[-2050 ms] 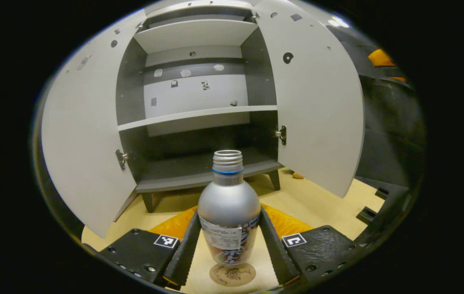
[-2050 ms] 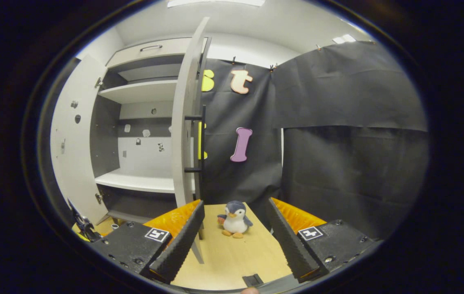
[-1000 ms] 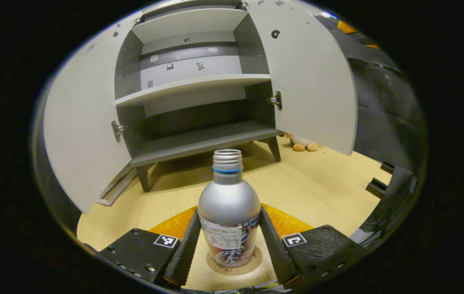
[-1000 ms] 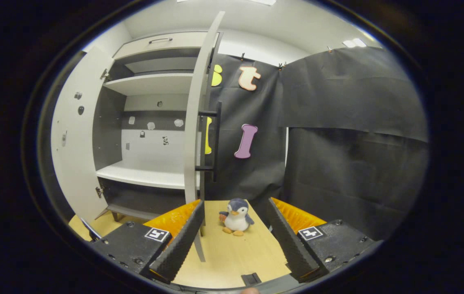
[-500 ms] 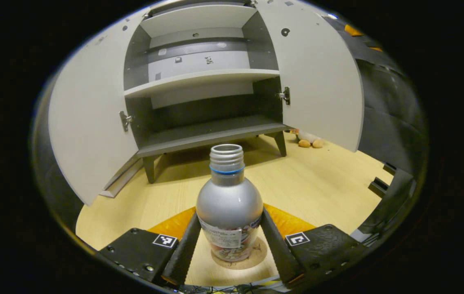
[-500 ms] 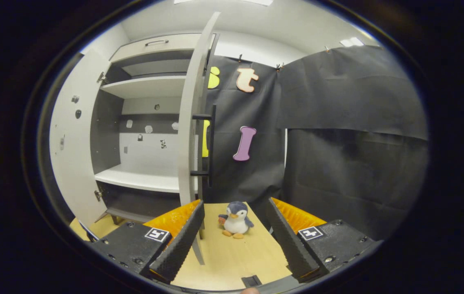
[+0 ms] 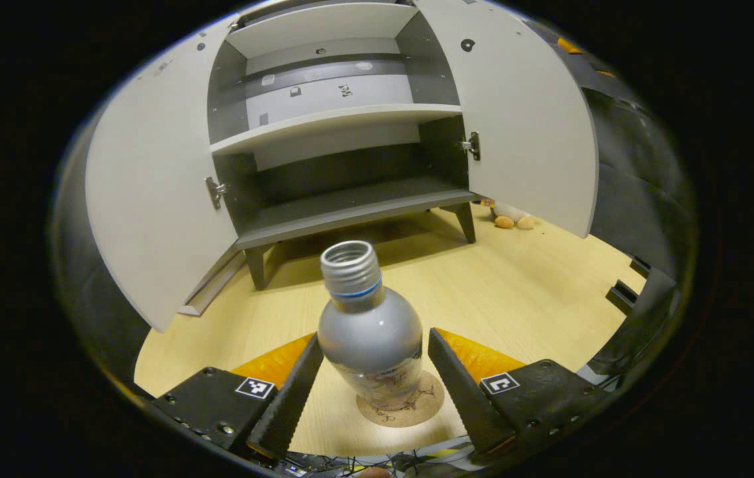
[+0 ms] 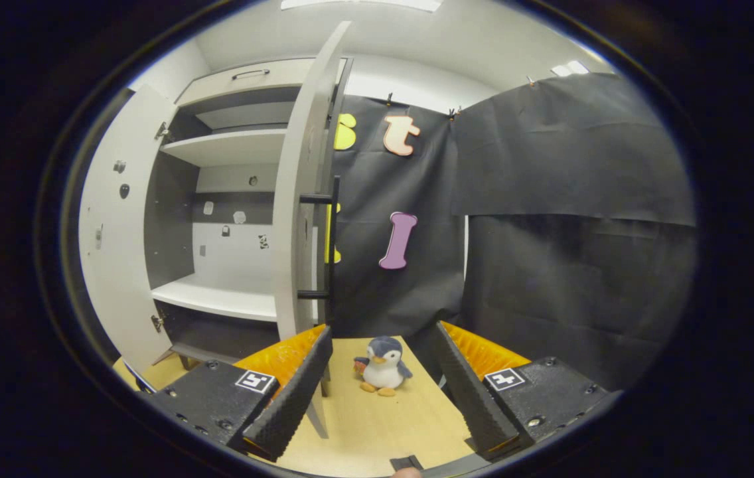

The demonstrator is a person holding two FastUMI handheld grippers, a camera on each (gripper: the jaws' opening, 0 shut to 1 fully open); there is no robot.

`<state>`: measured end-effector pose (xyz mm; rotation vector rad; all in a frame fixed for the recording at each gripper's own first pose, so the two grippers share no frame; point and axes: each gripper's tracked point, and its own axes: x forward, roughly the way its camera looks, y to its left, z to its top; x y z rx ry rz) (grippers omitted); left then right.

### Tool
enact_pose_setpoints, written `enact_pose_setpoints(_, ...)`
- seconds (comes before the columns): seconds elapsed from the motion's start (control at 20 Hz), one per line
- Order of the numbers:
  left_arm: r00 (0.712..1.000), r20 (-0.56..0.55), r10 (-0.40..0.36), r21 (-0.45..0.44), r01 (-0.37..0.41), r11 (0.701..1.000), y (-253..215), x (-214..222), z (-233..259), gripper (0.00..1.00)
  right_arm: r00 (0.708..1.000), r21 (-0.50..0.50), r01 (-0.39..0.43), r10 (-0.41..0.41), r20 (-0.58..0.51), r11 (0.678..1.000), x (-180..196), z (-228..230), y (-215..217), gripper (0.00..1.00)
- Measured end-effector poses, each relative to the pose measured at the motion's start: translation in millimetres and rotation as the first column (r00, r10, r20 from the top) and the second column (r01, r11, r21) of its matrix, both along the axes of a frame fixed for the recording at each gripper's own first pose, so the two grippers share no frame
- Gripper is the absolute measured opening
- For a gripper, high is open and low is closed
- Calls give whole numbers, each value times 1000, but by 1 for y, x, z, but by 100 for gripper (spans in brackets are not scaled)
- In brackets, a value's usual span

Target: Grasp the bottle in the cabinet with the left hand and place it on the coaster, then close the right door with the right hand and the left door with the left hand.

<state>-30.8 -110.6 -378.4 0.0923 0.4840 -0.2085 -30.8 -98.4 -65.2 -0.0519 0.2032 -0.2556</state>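
Note:
A silver bottle (image 7: 370, 335) with no cap stands upright on the round cork coaster (image 7: 429, 403) on the wooden table. My left gripper (image 7: 374, 340) is open around it, one finger on each side and a small gap on the right. Behind it the grey cabinet (image 7: 344, 199) has its left door (image 7: 158, 192) and right door (image 7: 523, 119) swung wide. My right gripper (image 8: 383, 330) is open and holds nothing. It sits just right of the right door's edge (image 8: 291, 232), near that door's black handle (image 8: 329, 245).
A small plush penguin (image 8: 382, 366) stands on the table past my right gripper, beside the cabinet's right foot (image 7: 466, 222). The cabinet shelves (image 7: 330, 119) are bare. Black cloth walls close off the right side.
The bottle came down onto the coaster. My left fingers have spread apart off it and the left gripper has risen a little. The right gripper has barely shifted.

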Motion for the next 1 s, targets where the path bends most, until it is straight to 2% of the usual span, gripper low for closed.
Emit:
enact_pose_setpoints(0.05, 1000, 0, 7, 2, -7, 1000, 2, 0, 3, 97, 1000, 1, 3, -3, 5, 1000, 2, 1, -3, 97)
enact_pose_setpoints(0.2, 1000, 15, 24, -3, -24, 1000, 7, -2, 18, 98, 1000, 6, 5, -5, 28, 1000, 10, 8, -12, 100)
enact_pose_setpoints(0.25, 999, 21, 32, -3, -32, 999, 10, -2, 23, 98, 999, 6, 6, -6, 37, 1000, 14, 11, -15, 97)
enact_pose_setpoints(0.3, 999, 25, 39, -6, -39, 999, 12, -2, 28, 98, 999, 7, 6, -7, 47, 1000, 17, 15, -18, 100)
enact_pose_setpoints(0.5, 996, 44, 78, -25, -77, 997, 21, -8, 55, 98, 995, 23, 16, -18, 98, 1000, 30, 31, -30, 97)
enact_pose_setpoints(0.55, 994, 63, 85, -35, -82, 996, 22, -8, 66, 98, 994, 28, 13, -16, 108, 1000, 35, 34, -31, 100)
enact_pose_setpoints(0.75, 988, 100, 122, -100, -112, 989, 29, -6, 104, 98, 994, 36, -22, 18, 107, 999, 53, 39, -24, 100)
enact_pose_setpoints(1.0, 968, 165, 188, -98, -173, 980, 65, -1, 147, 98, 992, 4, -55, 54, 113, 998, 61, 43, -18, 94)
